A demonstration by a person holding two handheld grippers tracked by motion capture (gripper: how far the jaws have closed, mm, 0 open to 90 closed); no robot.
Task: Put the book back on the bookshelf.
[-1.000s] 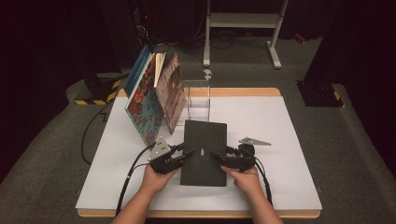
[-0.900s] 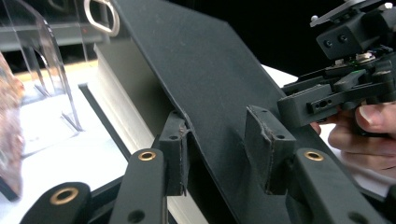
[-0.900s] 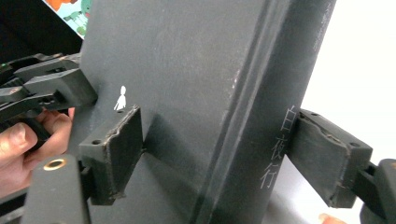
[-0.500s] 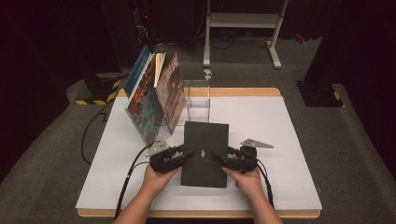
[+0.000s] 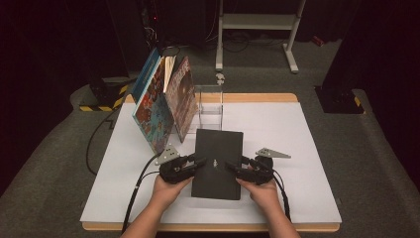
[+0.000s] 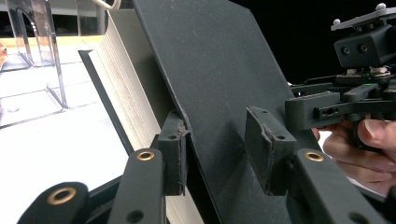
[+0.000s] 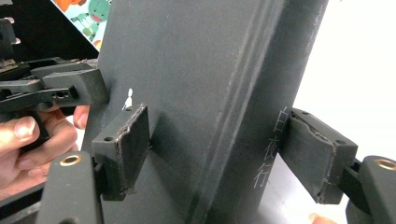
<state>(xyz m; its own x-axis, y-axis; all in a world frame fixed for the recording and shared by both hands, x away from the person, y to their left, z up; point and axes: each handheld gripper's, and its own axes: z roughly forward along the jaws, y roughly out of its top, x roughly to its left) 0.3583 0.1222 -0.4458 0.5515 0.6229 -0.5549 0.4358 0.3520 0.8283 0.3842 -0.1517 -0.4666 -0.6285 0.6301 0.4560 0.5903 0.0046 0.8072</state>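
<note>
Gripping a black book [image 5: 218,161], left hand-held gripper [image 5: 196,163] on its cover, right hand-held gripper [image 5: 236,168] clamping spine lettered 白夜行.

High view overhead, gripper views close (sharing black book [image 5: 217,162])

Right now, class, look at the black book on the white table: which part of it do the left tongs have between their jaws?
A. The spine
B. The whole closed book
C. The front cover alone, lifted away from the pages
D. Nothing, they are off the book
C: in the left gripper view the left tongs straddle the black book's front cover alone, raised clear of the cream page block beside it.
</note>
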